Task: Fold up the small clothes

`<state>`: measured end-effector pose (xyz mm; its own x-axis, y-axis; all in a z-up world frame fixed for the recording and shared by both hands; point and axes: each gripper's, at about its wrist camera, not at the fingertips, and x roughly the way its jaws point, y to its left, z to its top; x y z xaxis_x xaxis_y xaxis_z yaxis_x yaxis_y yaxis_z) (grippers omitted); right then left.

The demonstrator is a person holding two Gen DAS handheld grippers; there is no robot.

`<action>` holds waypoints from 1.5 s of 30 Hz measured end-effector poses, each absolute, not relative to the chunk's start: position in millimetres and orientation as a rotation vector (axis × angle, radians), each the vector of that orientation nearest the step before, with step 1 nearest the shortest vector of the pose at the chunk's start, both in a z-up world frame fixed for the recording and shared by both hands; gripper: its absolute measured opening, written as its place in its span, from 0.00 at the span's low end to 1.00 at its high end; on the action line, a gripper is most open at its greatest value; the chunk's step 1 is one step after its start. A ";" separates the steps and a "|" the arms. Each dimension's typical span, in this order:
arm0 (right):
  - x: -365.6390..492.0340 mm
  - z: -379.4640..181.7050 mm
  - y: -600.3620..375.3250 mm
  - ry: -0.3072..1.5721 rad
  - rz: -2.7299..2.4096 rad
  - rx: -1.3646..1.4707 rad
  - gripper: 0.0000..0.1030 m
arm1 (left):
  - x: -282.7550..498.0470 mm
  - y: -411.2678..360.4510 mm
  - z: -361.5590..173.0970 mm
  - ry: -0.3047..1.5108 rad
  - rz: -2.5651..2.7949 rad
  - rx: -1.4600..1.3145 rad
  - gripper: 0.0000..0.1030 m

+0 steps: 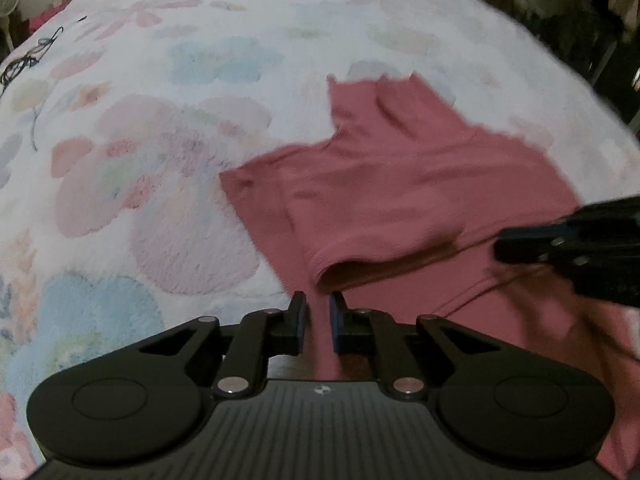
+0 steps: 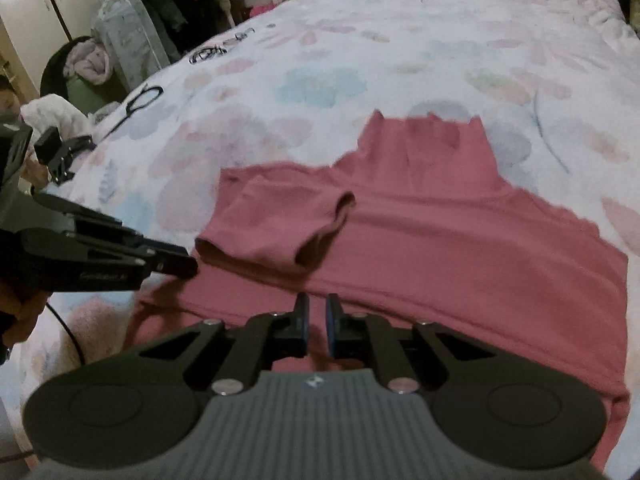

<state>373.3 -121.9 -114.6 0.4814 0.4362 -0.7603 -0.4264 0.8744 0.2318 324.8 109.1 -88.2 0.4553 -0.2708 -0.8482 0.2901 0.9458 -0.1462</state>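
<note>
We are seeing one pink turtleneck top (image 1: pixel 400 184) lying on the floral blanket (image 1: pixel 160 100), one sleeve folded across it, and our two grippers, left (image 1: pixel 318 316) and right (image 2: pixel 318 320), are pinching its near hem.

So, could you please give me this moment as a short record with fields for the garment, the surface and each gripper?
garment: pink top, spread on the bed, high neck at the far end, one sleeve folded across the body
surface: floral bedspread
left gripper: shut on the pink top's near edge, which runs between its jaws
right gripper: shut, low over the near hem; whether it pinches cloth cannot be told
fold state: one sleeve in, body not yet folded
</note>
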 end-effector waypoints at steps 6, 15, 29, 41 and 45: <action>387.8 -104.3 -112.8 0.903 0.529 0.064 0.27 | 337.5 105.6 -73.4 0.962 -0.338 -0.039 0.12; 428.0 -112.9 -88.6 0.864 0.503 0.045 0.03 | 389.3 98.4 -94.9 0.928 -0.300 -0.131 0.12; 451.3 -110.4 -139.3 0.900 0.457 -0.011 0.13 | 402.9 89.8 -77.7 0.918 -0.260 -0.071 0.26; 503.7 -90.6 -204.4 0.876 0.357 -0.127 0.15 | 454.3 76.8 -73.4 0.898 -0.357 -0.142 0.34; 529.2 -101.8 -207.6 0.890 0.365 -0.086 0.16 | 478.1 67.2 -87.6 0.918 -0.364 -0.136 0.38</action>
